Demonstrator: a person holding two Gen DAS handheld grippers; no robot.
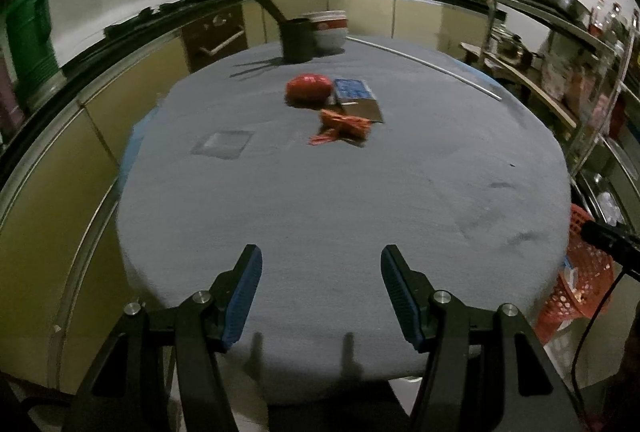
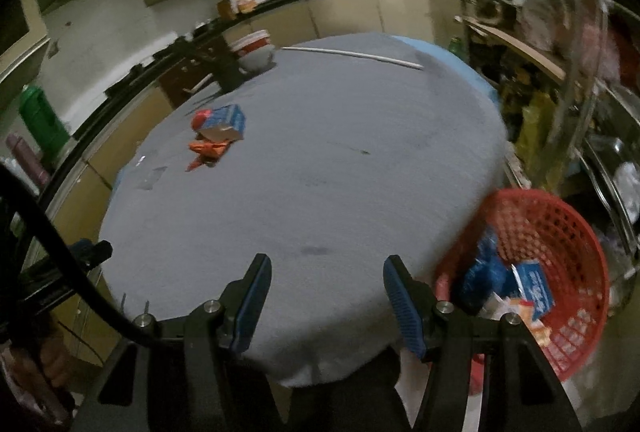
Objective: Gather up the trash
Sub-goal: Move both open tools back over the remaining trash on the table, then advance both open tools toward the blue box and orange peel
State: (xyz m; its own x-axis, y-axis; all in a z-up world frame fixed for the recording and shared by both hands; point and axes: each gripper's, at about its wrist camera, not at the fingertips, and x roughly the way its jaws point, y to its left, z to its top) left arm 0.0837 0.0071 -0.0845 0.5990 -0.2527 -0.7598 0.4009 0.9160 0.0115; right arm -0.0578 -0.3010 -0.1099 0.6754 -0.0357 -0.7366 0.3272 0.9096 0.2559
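Observation:
On the grey-covered table (image 1: pixel 320 200) lie a red crumpled packet (image 1: pixel 308 88), a blue carton (image 1: pixel 356 98) and an orange wrapper (image 1: pixel 344 126), clustered toward the far middle. The right wrist view shows the same carton (image 2: pixel 226 120) and orange wrapper (image 2: pixel 208 150) at the far left. A clear plastic sheet (image 1: pixel 222 144) lies left of them. A red mesh basket (image 2: pixel 560 272) beside the table's right edge holds blue and white trash. My left gripper (image 1: pixel 322 292) is open and empty above the near edge. My right gripper (image 2: pixel 328 296) is open and empty, left of the basket.
A dark pot (image 1: pixel 298 40) and a white bowl (image 1: pixel 330 30) stand at the table's far edge. A thin white rod (image 1: pixel 424 64) lies along the far right. Kitchen cabinets (image 1: pixel 132 92) run along the left and back. Metal shelves (image 1: pixel 580 72) with cookware stand at right.

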